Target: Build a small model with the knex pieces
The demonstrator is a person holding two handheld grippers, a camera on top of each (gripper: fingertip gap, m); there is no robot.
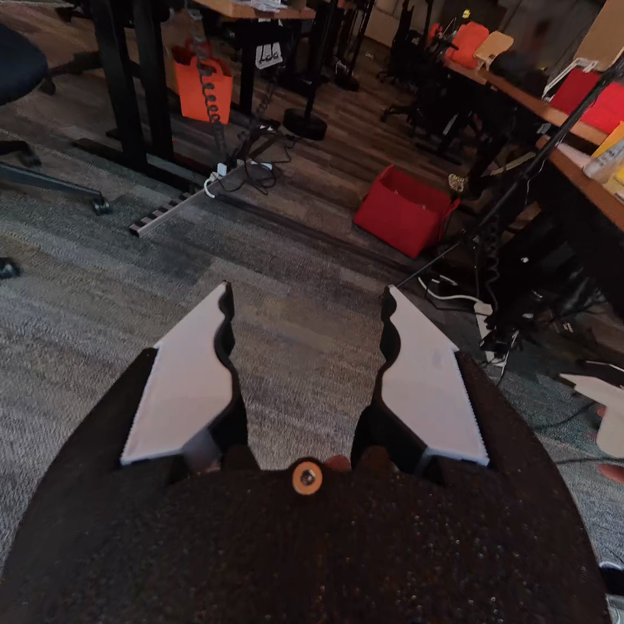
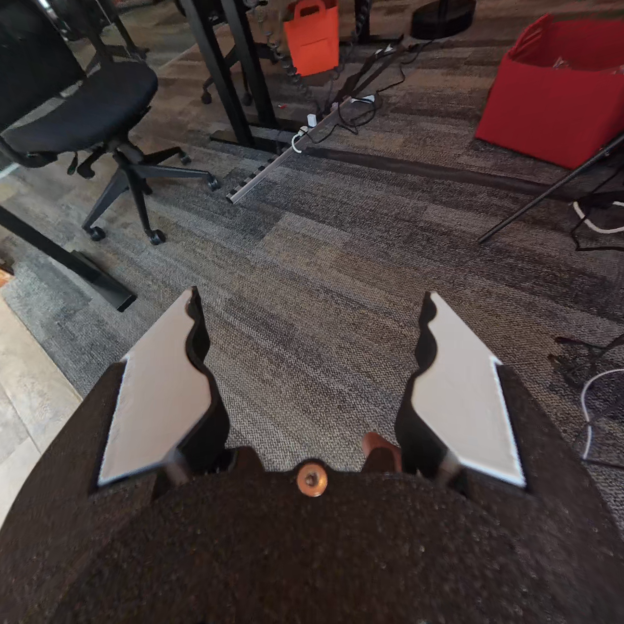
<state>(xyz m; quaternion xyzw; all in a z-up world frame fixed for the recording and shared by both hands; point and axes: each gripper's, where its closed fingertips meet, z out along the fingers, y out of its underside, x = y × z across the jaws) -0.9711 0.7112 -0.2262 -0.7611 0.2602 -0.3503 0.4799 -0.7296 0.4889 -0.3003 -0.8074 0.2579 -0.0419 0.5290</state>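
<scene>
Above grey carpet [image 2: 304,270], my left tongs [image 1: 305,290] and right tongs [image 2: 312,297] hang released, empty. Only the right view shows the black chair [image 2: 84,111]; only the left, the table [image 1: 540,104].

Left wrist view: you look forward and down along your left gripper [image 1: 305,290] over grey mottled carpet [image 1: 101,304], far from the furniture. Right wrist view: your right gripper [image 2: 312,297] faces the same way, lower and nearer. Both views share the open red fabric box [image 1: 401,212] [image 2: 553,94], the orange paper bag [image 1: 202,87] [image 2: 312,40] and the long silver power strip [image 1: 175,209] [image 2: 270,165].
</scene>
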